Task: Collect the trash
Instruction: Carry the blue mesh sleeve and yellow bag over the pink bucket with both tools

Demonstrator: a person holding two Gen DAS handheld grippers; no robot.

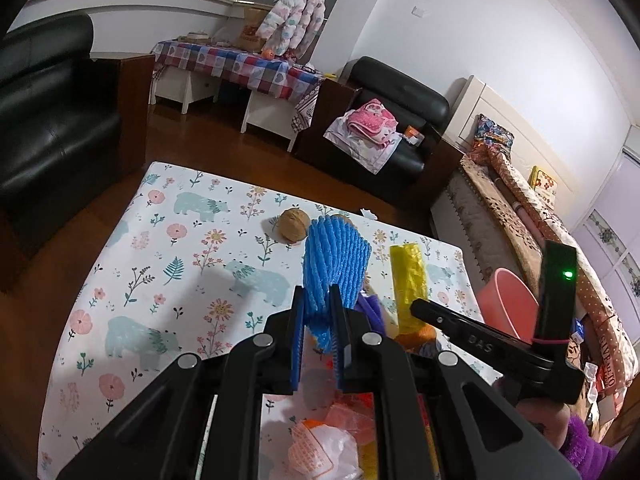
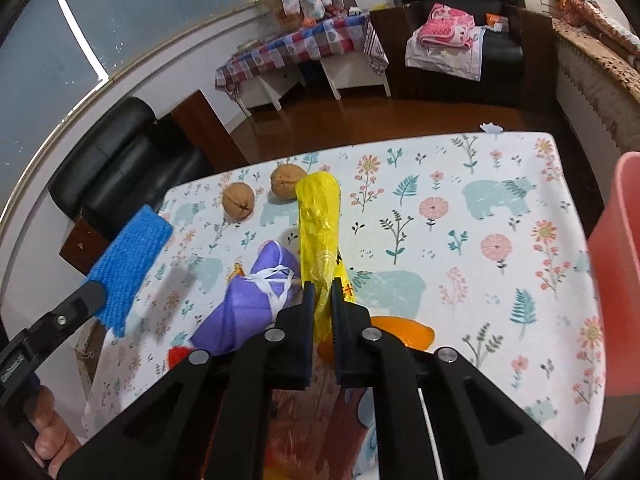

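trash is held on both sides: the left hand-held gripper (image 1: 316, 316) is closed on a blue foam net (image 1: 334, 260), and the right hand-held gripper (image 2: 323, 300) is clamped on a yellow bag (image 2: 318, 224), both lifted above the tabletop (image 2: 460, 280). to do it well, i think each grip must stay firm while going to the pink bin (image 2: 618, 276) at the right edge. purple wrapper (image 2: 248, 300), orange peel (image 2: 408, 332) and two walnuts (image 2: 239, 202) lie below; the tabletop toward the bin has free room.
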